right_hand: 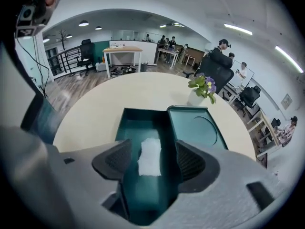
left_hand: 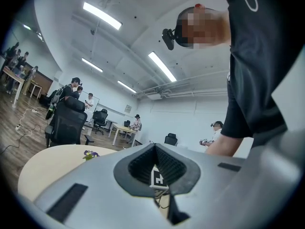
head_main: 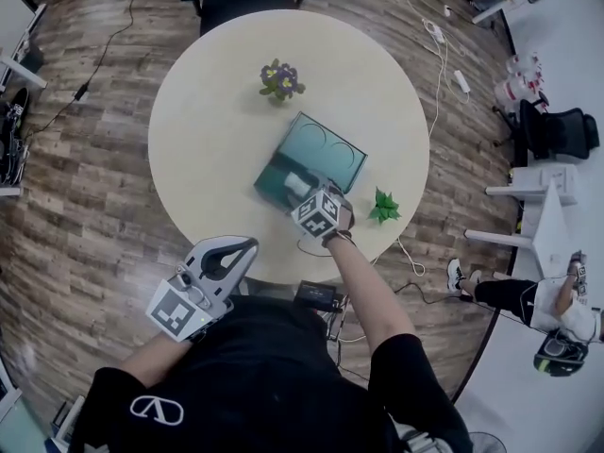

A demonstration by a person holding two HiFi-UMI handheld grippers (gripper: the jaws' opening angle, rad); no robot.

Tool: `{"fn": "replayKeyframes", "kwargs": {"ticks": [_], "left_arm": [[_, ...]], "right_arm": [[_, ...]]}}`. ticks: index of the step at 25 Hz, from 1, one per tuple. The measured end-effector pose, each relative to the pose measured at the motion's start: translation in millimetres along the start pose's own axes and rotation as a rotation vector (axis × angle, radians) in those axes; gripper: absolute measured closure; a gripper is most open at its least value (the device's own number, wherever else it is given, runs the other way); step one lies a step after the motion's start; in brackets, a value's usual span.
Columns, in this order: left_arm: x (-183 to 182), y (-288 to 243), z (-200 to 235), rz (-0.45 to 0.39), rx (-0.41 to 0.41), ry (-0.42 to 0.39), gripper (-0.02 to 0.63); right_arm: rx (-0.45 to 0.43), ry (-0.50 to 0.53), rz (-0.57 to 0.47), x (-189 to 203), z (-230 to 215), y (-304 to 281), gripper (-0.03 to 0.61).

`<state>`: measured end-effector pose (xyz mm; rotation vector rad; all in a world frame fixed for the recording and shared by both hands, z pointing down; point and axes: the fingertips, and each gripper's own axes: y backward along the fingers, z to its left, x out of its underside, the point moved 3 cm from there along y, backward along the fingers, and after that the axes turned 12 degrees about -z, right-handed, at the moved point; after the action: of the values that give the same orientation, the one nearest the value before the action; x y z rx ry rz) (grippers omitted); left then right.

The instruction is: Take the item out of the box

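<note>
Your right gripper (right_hand: 153, 152) is down in the open box (right_hand: 127, 124). Its two dark, ribbed pads stand apart, one on each side of the item (right_hand: 150, 156), and neither pad presses on it. The item is a single soft-looking white rectangle with a crinkled surface, lying flat on the box floor, lengthwise along the middle.

The box is a dark teal rectangular tray with smooth, straight walls. Its lid (right_hand: 196, 128) lies open beside it, joined along one long edge, and a circular outline is pressed into its inner face.

Your left gripper (head_main: 247, 245) is held back near your body, off the table's near edge. Its matte grey jaws meet at the tips, with nothing between them — only a hollow lined with ribbed padding.

The table (head_main: 208, 130) is round, pale cream and smooth, on a wood-plank floor.

By count there are one box, one lid and one white item. There are two small plants — a purple-flowered one (head_main: 280, 79) beyond the box and a green leafy one (head_main: 383, 206) near the table's right edge.
</note>
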<state>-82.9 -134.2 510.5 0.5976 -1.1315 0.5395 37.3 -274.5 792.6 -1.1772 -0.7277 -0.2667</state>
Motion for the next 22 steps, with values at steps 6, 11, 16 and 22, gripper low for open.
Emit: {"fn": "replayKeyframes", "kwargs": {"ticks": [6,11,16,22], "left_arm": [[8,7,1,0.011,-0.020,0.013,0.608],[14,12,4,0.015,-0.036,0.021,0.609],[17,16,3,0.023,-0.043,0.031,0.609],[21,18,4,0.032,-0.043,0.039,0.609]], "right_arm": [[-0.043,0.033,0.096,19,7,-22,0.291],[-0.074,0.040,0.173,35,12,-39,0.307],[-0.101,0.052,0.263,45,15,-48,0.335],[-0.116,0.054,0.302,46,15,-56,0.373]]}}
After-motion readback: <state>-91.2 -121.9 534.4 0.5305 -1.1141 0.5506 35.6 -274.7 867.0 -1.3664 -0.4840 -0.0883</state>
